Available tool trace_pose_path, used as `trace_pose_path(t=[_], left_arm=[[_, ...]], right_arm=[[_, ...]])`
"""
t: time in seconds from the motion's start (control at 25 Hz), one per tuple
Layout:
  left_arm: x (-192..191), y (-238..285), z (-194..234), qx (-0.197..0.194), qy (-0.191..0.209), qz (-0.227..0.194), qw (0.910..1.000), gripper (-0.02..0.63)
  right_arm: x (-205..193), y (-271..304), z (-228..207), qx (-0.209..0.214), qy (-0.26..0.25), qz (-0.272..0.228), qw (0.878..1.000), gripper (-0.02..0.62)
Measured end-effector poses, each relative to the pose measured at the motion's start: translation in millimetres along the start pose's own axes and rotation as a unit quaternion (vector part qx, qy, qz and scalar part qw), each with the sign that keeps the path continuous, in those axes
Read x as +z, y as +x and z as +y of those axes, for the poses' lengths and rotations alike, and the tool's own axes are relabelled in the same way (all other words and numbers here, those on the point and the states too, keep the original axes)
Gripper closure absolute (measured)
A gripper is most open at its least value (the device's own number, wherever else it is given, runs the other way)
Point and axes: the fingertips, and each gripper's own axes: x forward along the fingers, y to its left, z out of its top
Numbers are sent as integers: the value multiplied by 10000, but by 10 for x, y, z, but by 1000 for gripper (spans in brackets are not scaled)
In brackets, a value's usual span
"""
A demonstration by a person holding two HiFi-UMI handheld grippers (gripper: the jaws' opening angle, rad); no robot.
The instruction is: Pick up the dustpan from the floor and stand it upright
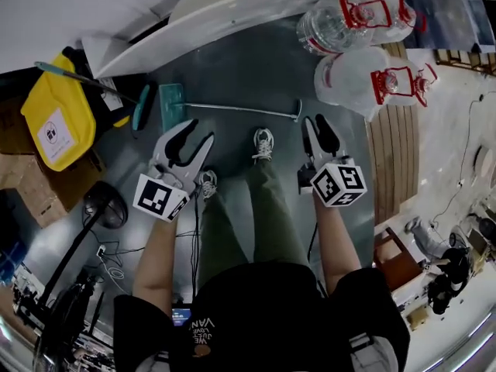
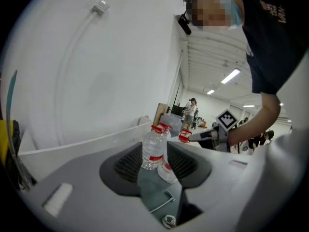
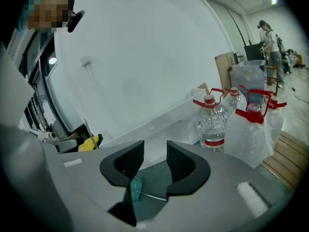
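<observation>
- The left tongs (image 1: 197, 133) are held out low in front of the person. Their jaws stand well apart with nothing between them; only floor and bottles show through the gap.
- The right tongs (image 1: 316, 122) are level with them, jaws also parted and empty.
- Two shoes (image 1: 263, 143) stand on the grey floor (image 1: 232, 68) between the two tongs.
- Just beyond the tongs the dustpan (image 1: 172, 103) lies flat on the floor, untouched. Its teal pan is ahead of the left tongs. Its thin metal handle (image 1: 240, 110) runs across to end near the right tongs.
- A yellow bag (image 1: 56, 111) sits off to the left.
- Farther on, large water bottles (image 1: 333, 23) with red caps stand at the right, beside a white panel (image 1: 232, 6).
</observation>
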Motion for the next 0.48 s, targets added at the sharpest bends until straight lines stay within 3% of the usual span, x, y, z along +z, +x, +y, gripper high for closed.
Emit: trace_pose_path(t=[0.24,0.36,0.48], left_arm=[[-717,406,231,3,7,210,9998,437],[-1112,557,226,-72,-272,589,9979,437],[-1479,688,239,-171,-258,780,9965,437]], right_arm=[[-580,543,-418,-64,136,206,9997,472],[-913,740,-621,-95,39,386,9992,472],[-1251,904,-855,-187,-29,560,9983,472]])
